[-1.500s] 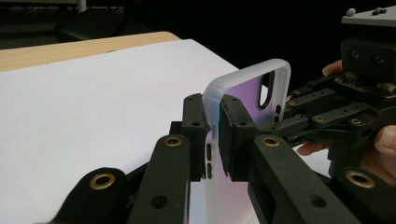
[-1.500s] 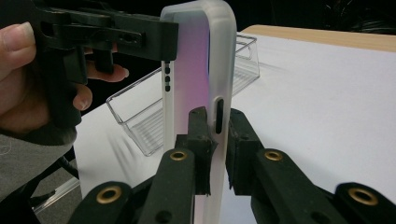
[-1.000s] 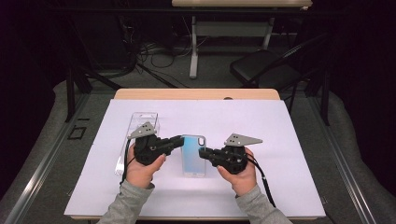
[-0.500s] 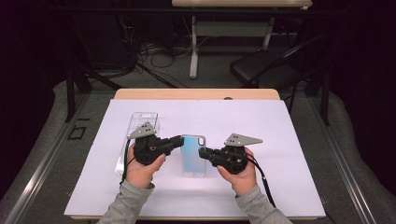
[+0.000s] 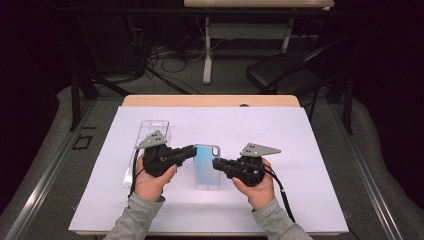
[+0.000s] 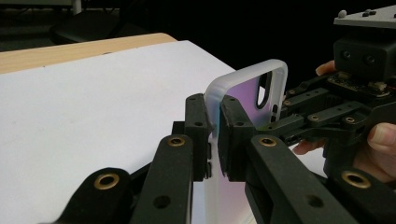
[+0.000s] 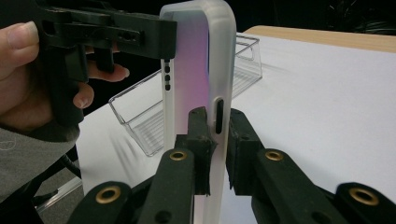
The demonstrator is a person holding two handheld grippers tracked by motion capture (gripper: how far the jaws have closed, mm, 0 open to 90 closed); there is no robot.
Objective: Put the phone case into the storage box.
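Wooden table (image 5: pixel 210 100); white sheet (image 5: pixel 310 150), clear tray (image 5: pixel 150 131) on top.

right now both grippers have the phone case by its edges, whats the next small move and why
Probably carry the phone case a little toward the clear tray on the left. The left gripper and right gripper each clamp an opposite long edge, so it looks securely held, and the tray seems empty.
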